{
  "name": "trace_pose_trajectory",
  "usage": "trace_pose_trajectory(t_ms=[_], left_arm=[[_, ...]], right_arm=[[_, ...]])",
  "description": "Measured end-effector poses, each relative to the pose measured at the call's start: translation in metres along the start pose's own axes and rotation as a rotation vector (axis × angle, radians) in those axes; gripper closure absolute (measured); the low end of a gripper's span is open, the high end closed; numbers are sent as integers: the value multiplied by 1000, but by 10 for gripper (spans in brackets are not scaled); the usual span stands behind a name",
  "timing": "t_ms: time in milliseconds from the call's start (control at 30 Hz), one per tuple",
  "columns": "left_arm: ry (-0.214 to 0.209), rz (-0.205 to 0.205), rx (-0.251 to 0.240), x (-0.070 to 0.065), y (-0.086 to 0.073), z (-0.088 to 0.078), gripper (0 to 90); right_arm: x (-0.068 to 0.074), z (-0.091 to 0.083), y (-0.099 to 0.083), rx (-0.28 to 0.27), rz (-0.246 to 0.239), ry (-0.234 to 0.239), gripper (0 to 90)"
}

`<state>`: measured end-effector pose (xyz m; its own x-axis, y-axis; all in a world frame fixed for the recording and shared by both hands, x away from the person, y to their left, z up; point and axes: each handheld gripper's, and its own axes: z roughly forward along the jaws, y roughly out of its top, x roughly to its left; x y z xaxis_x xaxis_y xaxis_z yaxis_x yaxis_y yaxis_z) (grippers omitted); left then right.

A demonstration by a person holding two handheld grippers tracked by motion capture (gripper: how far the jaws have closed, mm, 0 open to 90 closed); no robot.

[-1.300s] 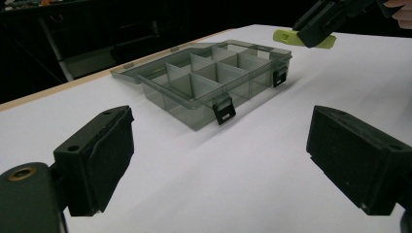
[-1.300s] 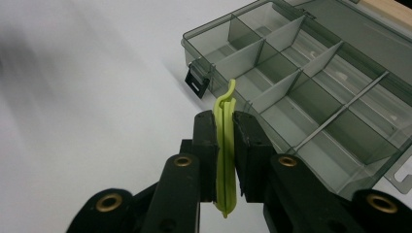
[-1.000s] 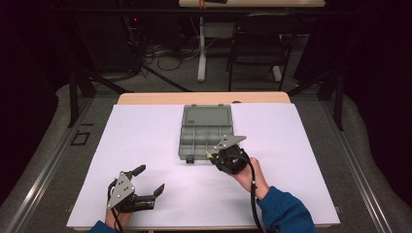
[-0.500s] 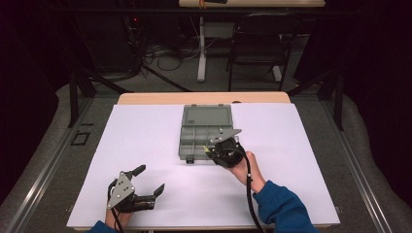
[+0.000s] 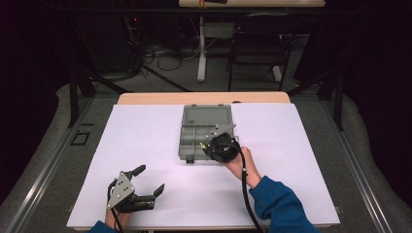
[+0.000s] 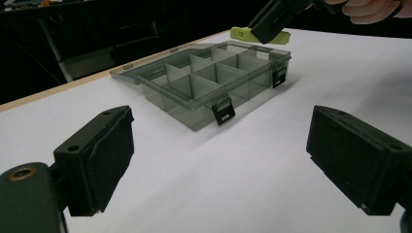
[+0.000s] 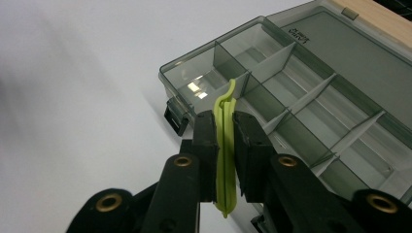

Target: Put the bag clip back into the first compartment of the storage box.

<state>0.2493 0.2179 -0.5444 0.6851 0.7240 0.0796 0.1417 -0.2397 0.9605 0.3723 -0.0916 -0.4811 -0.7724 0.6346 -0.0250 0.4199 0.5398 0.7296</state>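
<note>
1. Since the earlier frames, the right gripper [image 5: 206, 146] has shifted left along the near edge of the compartment box [image 5: 206, 127] and now hangs over its front-right cells, while the left gripper [image 5: 145, 187] has stayed where it was near the front edge of the counter [image 5: 301, 160].
2. That right gripper is clamped on a thin lime-green clip [image 7: 225, 145], pinching it flat side to flat side; the curved tip sticks out beyond the pads and points toward a front compartment.
3. Left gripper jaws stand wide apart with nothing between them, resting low on the white counter, well apart from the box.
4. Judging by its look, the clip is a light, slim plastic piece, springy rather than rigid, with a smooth surface that could slide or twist in the pads if the squeeze eases.
5. Holding it across the middle of its length, as now, seems the safest place; a grip nearer the hooked tip would likely let it pivot.
6. The box is clear smoky plastic, lid folded open behind, dividers thin; it probably weighs little and could skid on the counter if bumped, so the clip is best lowered straight into a cell.
</note>
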Motion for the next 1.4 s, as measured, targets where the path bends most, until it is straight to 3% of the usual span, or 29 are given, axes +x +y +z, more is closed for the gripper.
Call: trace_pose_trajectory(t_ms=[733, 1000, 1400], left_arm=[[-2, -1, -1, 0, 0, 0, 99], [-1, -3, -3, 0, 0, 0, 99], [-1, -3, -5, 0, 0, -1, 100]], right_arm=[[-8, 13, 17, 8, 4, -5, 806], [-9, 21, 25, 33, -4, -5, 806], [-13, 30, 35, 48, 23, 6, 805]])
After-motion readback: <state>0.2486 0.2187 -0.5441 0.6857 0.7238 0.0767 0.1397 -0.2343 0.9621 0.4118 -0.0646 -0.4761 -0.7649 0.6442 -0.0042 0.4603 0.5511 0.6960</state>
